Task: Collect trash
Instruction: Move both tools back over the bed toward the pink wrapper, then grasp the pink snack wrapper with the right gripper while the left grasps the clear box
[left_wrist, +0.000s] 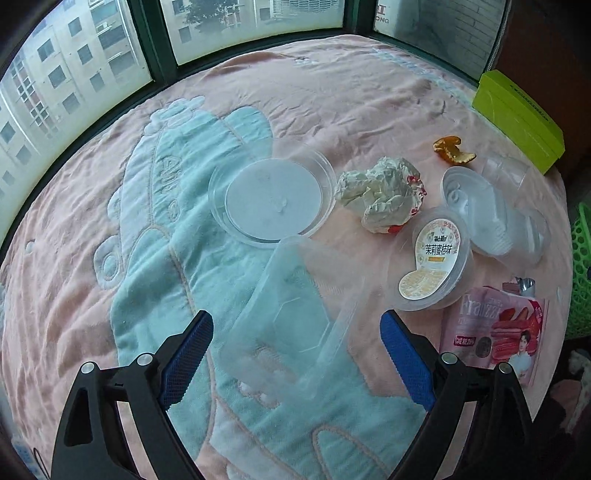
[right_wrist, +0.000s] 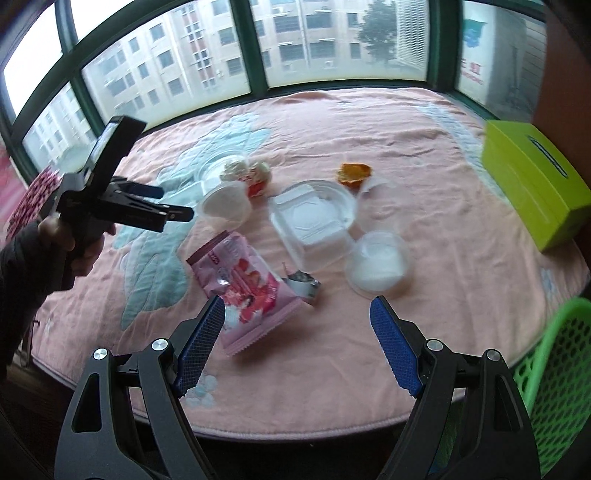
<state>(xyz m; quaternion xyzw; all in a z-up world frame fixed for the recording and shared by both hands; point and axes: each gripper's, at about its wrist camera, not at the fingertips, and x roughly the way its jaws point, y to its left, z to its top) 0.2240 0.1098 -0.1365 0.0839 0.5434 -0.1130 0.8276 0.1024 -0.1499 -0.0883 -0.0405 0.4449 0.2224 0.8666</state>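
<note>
Trash lies on a pink and teal blanket (left_wrist: 332, 96). My left gripper (left_wrist: 297, 354) is open, its blue pads either side of a clear rectangular plastic tray (left_wrist: 291, 317). Beyond it lie a clear round lid (left_wrist: 271, 201), a crumpled paper wrapper (left_wrist: 380, 194), an orange peel (left_wrist: 452, 149), a labelled pudding cup (left_wrist: 436, 262), clear containers (left_wrist: 495, 218) and a pink snack bag (left_wrist: 495, 328). My right gripper (right_wrist: 297, 347) is open above the blanket's near edge, with the pink snack bag (right_wrist: 247, 284) by its left pad. The left gripper also shows in the right wrist view (right_wrist: 173, 205).
A lime green box (right_wrist: 535, 184) sits at the blanket's right edge. A green mesh basket (right_wrist: 554, 380) stands off the near right corner. A small foil piece (right_wrist: 304, 282) lies by the snack bag. Windows with dark frames (right_wrist: 258, 48) close off the far side.
</note>
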